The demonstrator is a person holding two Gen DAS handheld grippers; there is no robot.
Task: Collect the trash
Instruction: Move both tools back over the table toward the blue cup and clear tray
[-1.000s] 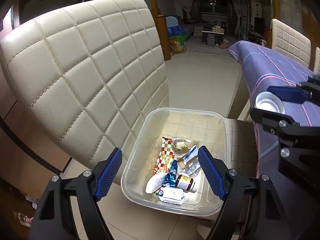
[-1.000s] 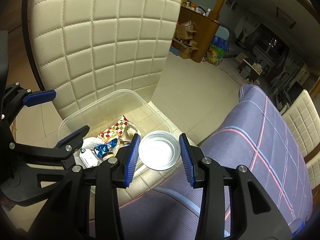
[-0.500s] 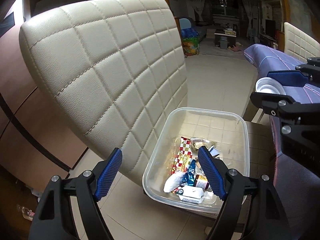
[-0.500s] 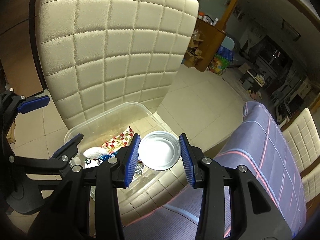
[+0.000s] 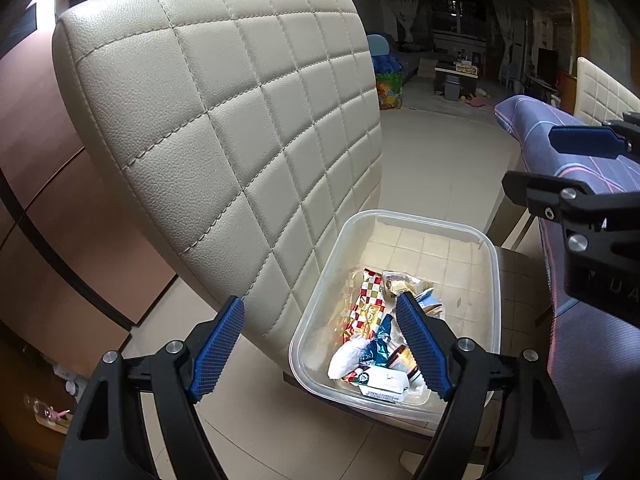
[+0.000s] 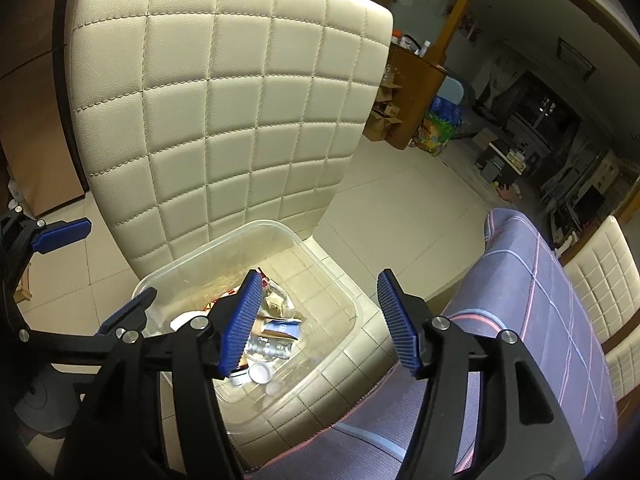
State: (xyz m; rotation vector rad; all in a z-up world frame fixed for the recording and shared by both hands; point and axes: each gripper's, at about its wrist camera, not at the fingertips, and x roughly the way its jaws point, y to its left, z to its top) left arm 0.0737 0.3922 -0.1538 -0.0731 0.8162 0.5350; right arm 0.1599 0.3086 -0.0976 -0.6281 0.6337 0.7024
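The right tool (image 6: 318, 320) is opening above the bin (image 6: 344, 300), nothing between its pads. A small lid (image 6: 260, 372) lies among the trash. The left tool (image 5: 320, 344) is spread and empty.

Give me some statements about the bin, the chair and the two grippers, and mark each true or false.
1. The clear plastic bin sits on the chair seat. True.
2. The bin is empty. False: wrappers and a small round lid lie in it.
3. The right gripper holds a lid. False: its jaws are opening with nothing between them.
4. The left gripper is open and empty. True.
5. A purple checked cloth lies right of the chair. True.
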